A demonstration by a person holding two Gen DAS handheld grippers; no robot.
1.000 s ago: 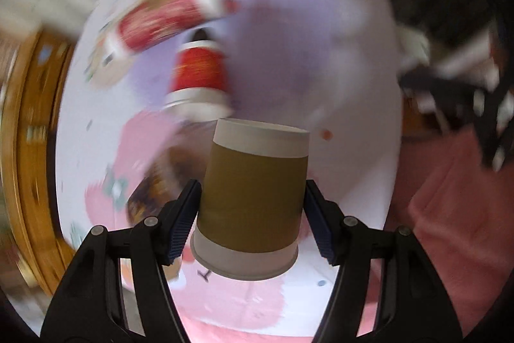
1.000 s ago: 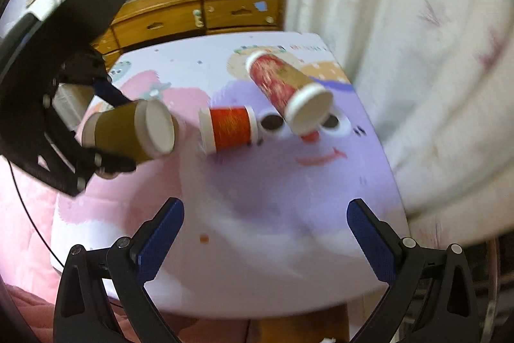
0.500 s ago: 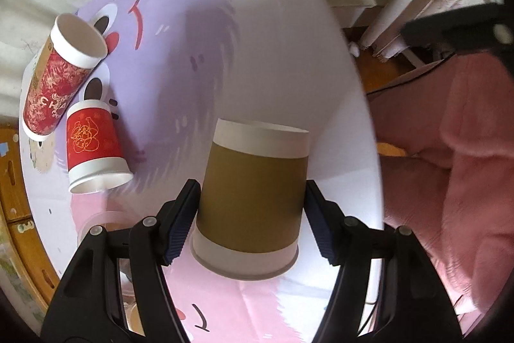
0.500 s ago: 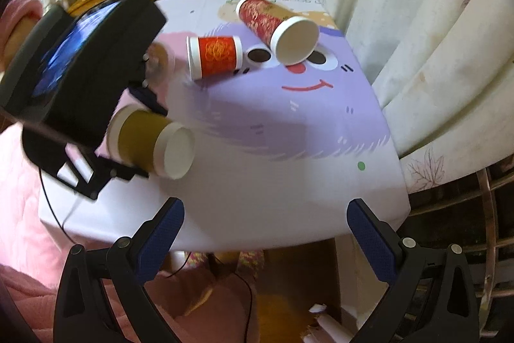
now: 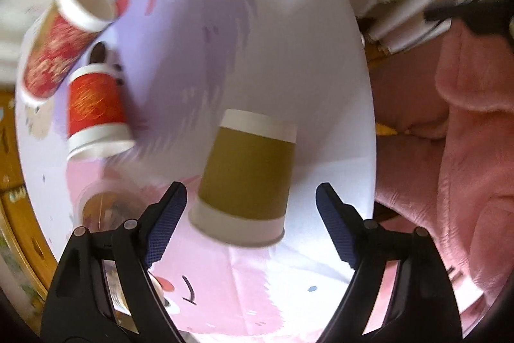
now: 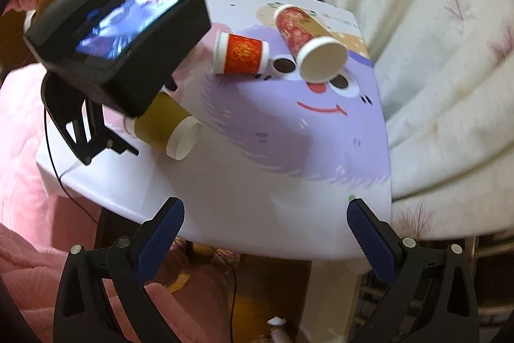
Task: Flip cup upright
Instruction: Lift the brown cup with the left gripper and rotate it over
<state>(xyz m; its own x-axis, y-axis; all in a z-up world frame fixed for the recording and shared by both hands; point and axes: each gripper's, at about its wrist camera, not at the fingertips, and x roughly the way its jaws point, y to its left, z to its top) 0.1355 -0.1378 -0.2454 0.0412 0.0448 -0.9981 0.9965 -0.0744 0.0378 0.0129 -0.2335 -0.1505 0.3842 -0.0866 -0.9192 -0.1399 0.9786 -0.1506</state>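
The olive-brown paper cup with white bands at rim and base [image 5: 245, 179] sits between the spread blue-padded fingers of the left gripper [image 5: 249, 208] — both pads stand clear of its sides, so nothing is clamped on it. From the left wrist view its narrow closed base points away from the camera and its wide rim faces back toward the gripper. The right wrist view shows the same cup [image 6: 163, 126] tilted, its open white mouth aimed down and outward over the white tablecloth printed with a purple cartoon face [image 6: 289, 130]; whether it touches the cloth cannot be told. Its inside is not visible.

Farther along the table lie two more paper cups on their sides. The short red paper cup with a gold emblem [image 6: 242, 53] rests with its rim away from the tall red-and-gold patterned paper cup [image 6: 305, 44], whose open mouth shows a bare white interior with nothing in it. They lie just beside each other.

The right gripper [image 6: 263, 233] hangs off the near edge of the table, fingers wide apart and holding nothing.
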